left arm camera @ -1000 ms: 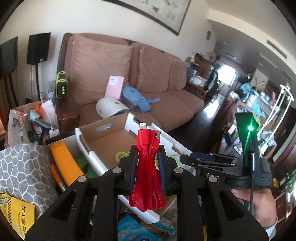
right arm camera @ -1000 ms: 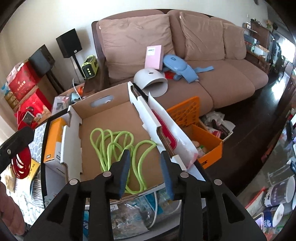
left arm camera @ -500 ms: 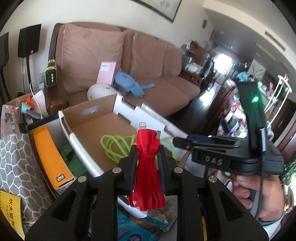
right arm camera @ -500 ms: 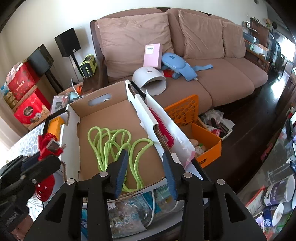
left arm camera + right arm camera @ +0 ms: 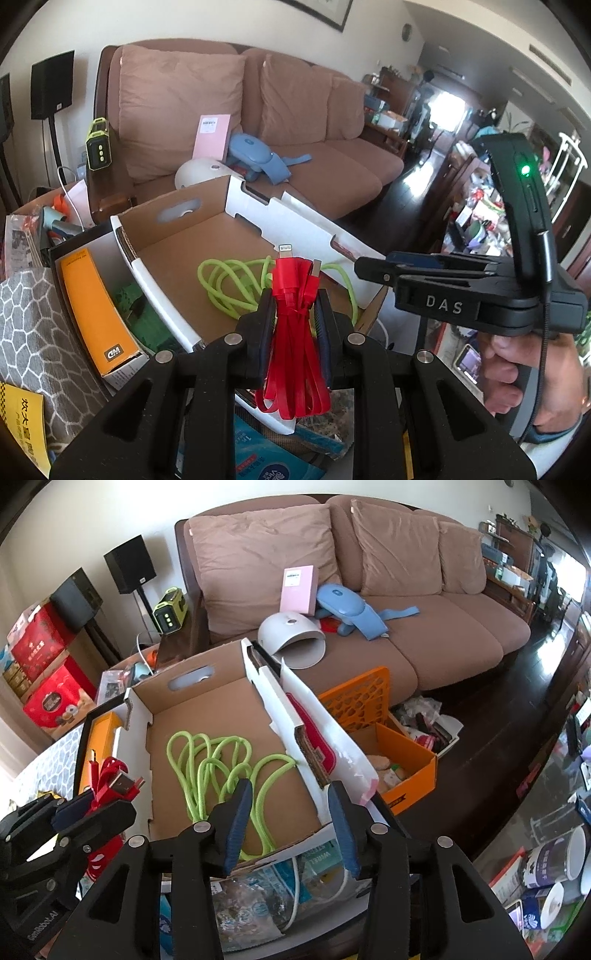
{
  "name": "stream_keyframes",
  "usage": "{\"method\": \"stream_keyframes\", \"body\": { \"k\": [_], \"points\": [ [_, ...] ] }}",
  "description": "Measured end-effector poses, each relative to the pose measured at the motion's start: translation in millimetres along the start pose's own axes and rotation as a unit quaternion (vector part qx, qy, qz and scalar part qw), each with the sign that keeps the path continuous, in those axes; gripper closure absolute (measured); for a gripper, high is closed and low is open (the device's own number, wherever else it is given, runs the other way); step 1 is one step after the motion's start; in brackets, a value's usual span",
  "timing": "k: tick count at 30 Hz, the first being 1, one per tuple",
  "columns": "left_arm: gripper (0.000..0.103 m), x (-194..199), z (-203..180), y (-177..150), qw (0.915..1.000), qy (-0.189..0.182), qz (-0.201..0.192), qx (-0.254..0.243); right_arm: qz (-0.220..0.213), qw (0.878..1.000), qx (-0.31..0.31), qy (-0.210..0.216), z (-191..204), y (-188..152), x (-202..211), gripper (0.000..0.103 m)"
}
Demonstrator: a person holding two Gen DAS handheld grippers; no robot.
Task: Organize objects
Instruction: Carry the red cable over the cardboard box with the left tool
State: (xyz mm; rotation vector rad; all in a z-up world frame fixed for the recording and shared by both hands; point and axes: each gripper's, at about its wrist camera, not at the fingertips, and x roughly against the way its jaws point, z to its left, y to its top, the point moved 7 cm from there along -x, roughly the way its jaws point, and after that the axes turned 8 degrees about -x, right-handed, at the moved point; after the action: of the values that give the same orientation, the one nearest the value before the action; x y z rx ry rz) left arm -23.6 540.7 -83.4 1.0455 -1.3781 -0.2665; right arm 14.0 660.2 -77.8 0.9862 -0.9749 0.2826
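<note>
Left wrist view. The left tongs (image 5: 293, 310) are clenched on a bundled red flat cable (image 5: 295, 332); its loops hang below the pads and its two plugs stick up above them. Beyond and below the bundle lies the open cardboard box (image 5: 177, 258), with a green cord (image 5: 221, 280) coiled loose on its floor. An orange carton (image 5: 96, 314) stands in a black-rimmed bin just left of the box. The right tongs (image 5: 373, 267) reach in from the right edge, held by a hand (image 5: 517, 373), their tips over the box's right wall.

Judgement: the green cord counts as already put away; the red cable is in the air and not yet released, so this placement is roughly mid-way. Other clutter around the box looks unsorted, so much of the task remains.

Right wrist view. The right tongs (image 5: 286, 825) hold nothing; their jaws are opening, with only the box's near edge and the tail of the green cord (image 5: 221, 768) seen in the gap beyond them, not gripped. The left tongs (image 5: 94, 806) show at lower left with the red cable (image 5: 110, 775) pinched in them, just outside the left wall of the cardboard box (image 5: 207, 709), above its rim. The cable has to cross that wall before release.
</note>
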Motion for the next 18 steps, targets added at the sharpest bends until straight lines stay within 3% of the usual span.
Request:
{"method": "stream_keyframes", "body": {
  "k": [18],
  "points": [
    [0.083,-3.0,0.1,-3.9,0.9998,0.003,0.019,-0.008,0.000,1.000,-0.001,-0.003,-1.7,-0.2,-1.0,0.057]
  ]
}}
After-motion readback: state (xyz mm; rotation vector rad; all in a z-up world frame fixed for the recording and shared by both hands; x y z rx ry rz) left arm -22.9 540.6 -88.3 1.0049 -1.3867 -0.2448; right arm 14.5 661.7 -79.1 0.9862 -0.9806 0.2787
